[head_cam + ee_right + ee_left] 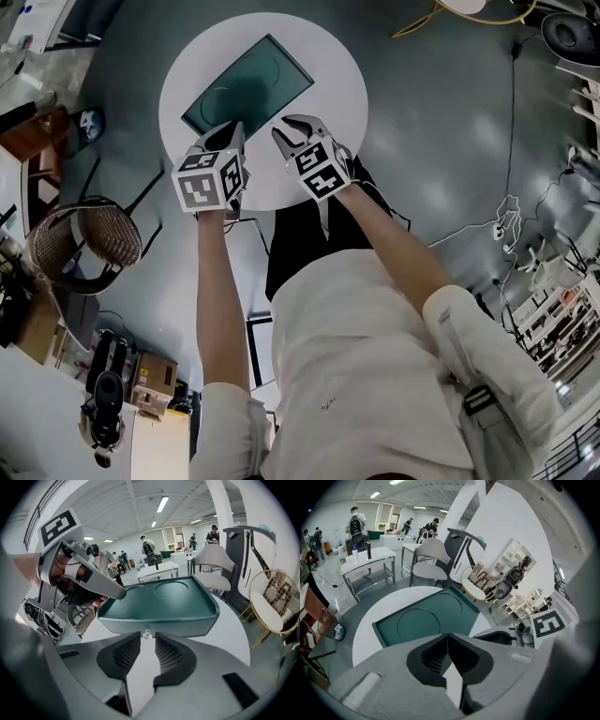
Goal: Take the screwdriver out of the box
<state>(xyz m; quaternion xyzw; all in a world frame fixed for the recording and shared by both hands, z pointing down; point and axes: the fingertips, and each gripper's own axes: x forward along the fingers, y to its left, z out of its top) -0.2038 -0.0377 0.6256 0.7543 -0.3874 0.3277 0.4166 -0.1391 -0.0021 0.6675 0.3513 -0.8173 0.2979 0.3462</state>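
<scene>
Hovering at the near side of the box point(248, 89), the right hand-held gripper point(147, 640) has its jaws part open and grips nothing. A small clear knob point(147, 633) on the box wall facing it sits in line with the gap, just past the tips, and the pads aren't on it. The left hand-held gripper point(448, 638) is just beside it on the left, jaws fully together and empty, tip over the box's near-left end in the head view.

The box is teal, lies flat on the round white worktop point(328, 66) and looks closed; its lid has a round embossed ring on top.

Step in hand, as I judge it: get the box open first.
- Ease the right jaws forward until the knob is properly between the pads.
- Keep them centred, then close square on it. The knob is tiny and looks slick, so an off-centre pinch could slip.
- Only then pull or lift.
- The shut left tip could press down on the lid edge or wall so the box doesn't slide on the smooth worktop.

Screwdriver: not visible in any view, probably inside the closed box. Which way it points and how its long axis lies can't be told. The box's own long axis runs near-left to far-right in the head view.
</scene>
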